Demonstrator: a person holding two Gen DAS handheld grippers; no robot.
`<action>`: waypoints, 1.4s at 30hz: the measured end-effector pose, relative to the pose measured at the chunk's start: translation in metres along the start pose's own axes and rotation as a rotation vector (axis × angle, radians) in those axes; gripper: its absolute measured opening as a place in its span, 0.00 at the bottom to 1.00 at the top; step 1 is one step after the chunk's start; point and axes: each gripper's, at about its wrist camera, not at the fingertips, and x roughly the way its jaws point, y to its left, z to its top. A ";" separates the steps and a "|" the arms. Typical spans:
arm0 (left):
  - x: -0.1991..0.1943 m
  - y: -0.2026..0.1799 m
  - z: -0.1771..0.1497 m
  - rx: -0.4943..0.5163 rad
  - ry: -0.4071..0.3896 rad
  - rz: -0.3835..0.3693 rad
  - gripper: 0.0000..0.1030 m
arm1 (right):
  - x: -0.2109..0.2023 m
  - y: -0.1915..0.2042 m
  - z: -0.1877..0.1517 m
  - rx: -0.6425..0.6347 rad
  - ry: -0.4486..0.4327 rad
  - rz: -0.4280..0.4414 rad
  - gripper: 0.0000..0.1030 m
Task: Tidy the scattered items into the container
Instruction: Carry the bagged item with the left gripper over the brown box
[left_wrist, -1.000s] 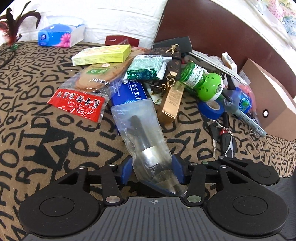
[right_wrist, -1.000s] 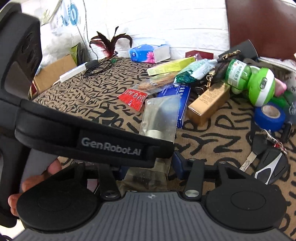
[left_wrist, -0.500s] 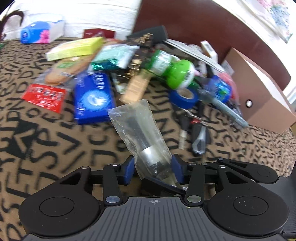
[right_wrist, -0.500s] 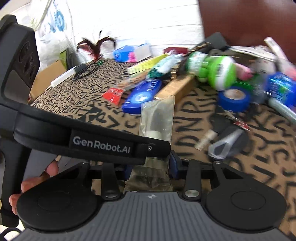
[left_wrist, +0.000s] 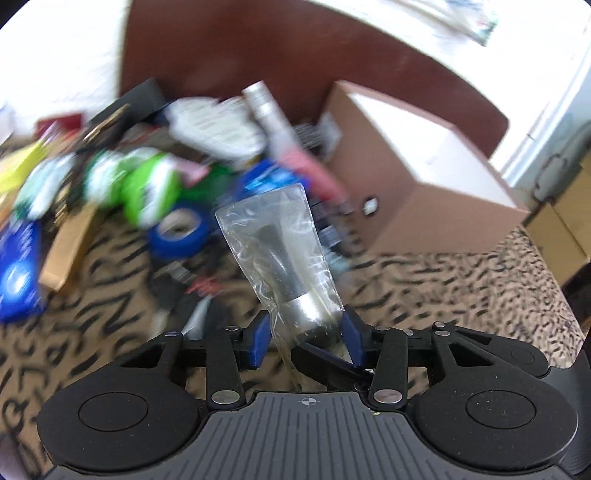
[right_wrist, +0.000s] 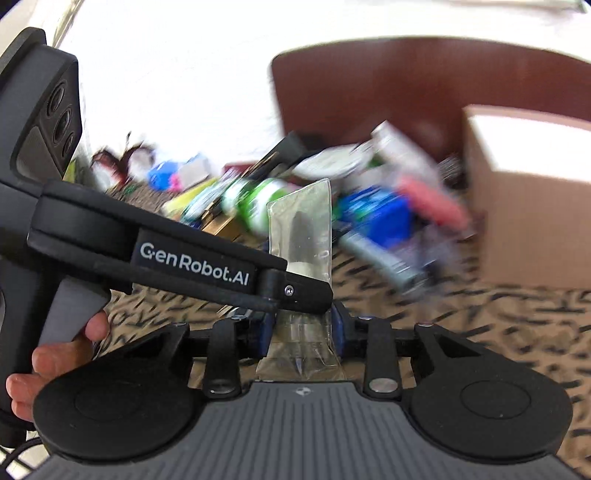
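Fingers (left_wrist: 261, 334) of the left gripper (left_wrist: 304, 338) are pinching a clear plastic pouch (left_wrist: 280, 251); the right gripper (right_wrist: 301, 328) is closing on its tail. Pouch is hanging above the patterned cloth (left_wrist: 443, 284), near the cardboard box (left_wrist: 424, 206). Film: light, slippery; gripping the stiff cylinder inside appears safest.

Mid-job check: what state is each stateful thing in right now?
Clear bag: off the cloth, held by both grippers.
Left gripper: clamped on the bag.
Right gripper: jaws closing, bag between them.
Cardboard box: top open.
Blue tape roll: lying flat on cloth.
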 end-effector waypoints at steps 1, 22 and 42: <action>0.002 -0.010 0.007 0.013 -0.008 -0.011 0.47 | -0.005 -0.007 0.005 0.005 -0.020 -0.015 0.35; 0.086 -0.163 0.167 0.132 -0.131 -0.203 0.52 | -0.039 -0.160 0.122 0.002 -0.220 -0.237 0.35; 0.235 -0.183 0.201 0.018 0.048 -0.249 0.55 | 0.011 -0.269 0.115 0.106 -0.047 -0.272 0.37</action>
